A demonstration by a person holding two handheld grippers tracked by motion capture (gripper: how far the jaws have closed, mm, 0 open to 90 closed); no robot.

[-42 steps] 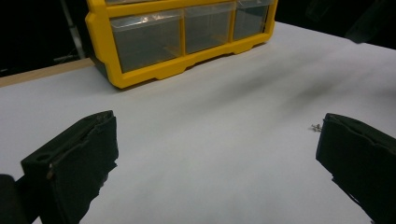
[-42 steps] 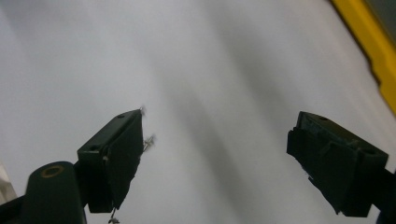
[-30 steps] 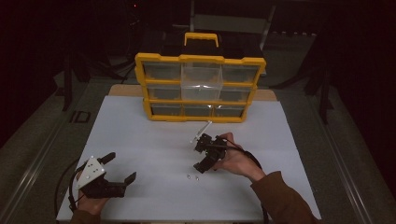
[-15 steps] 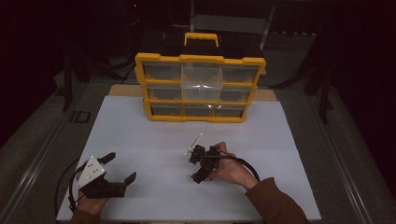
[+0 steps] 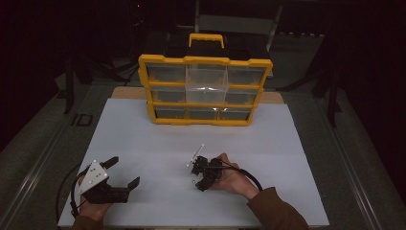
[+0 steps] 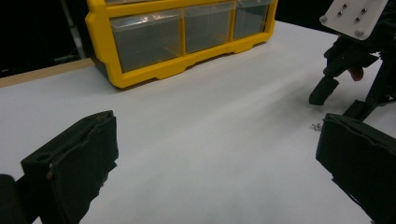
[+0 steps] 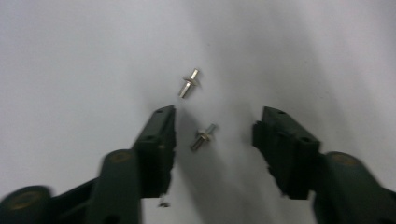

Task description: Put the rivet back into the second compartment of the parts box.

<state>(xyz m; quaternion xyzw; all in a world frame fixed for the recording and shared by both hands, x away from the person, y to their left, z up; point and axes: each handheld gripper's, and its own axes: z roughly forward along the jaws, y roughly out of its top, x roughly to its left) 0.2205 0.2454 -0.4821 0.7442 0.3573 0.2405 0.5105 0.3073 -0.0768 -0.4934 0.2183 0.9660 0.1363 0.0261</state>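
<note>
High view: the right gripper (image 5: 198, 173) is tipped down onto the white bench (image 5: 143, 139), well in front of the yellow organiser (image 5: 205, 91) with its clear drawers. The left gripper (image 5: 125, 173) rests near the front edge, its fingers spread and holding nothing.

Left gripper view: its two fingers (image 6: 74, 158) stand wide apart over bare bench. Farther off, the right gripper (image 6: 343, 98) hangs over tiny metal parts (image 6: 317, 126) — too small here to tell how many.

Right gripper view: the fingers (image 7: 156, 135) have just been closing and straddle one small screw (image 7: 204, 136) lying flat between them, neither pad touching it yet. A second screw (image 7: 189, 83) lies just beyond the tips.

What could go wrong — the screw lies slantwise across the gap, so a closing pad may roll or flick it away instead of pinching it. Coming in too far forward could catch the second screw as well.

No brand, label or writing can be read anywhere.
</note>
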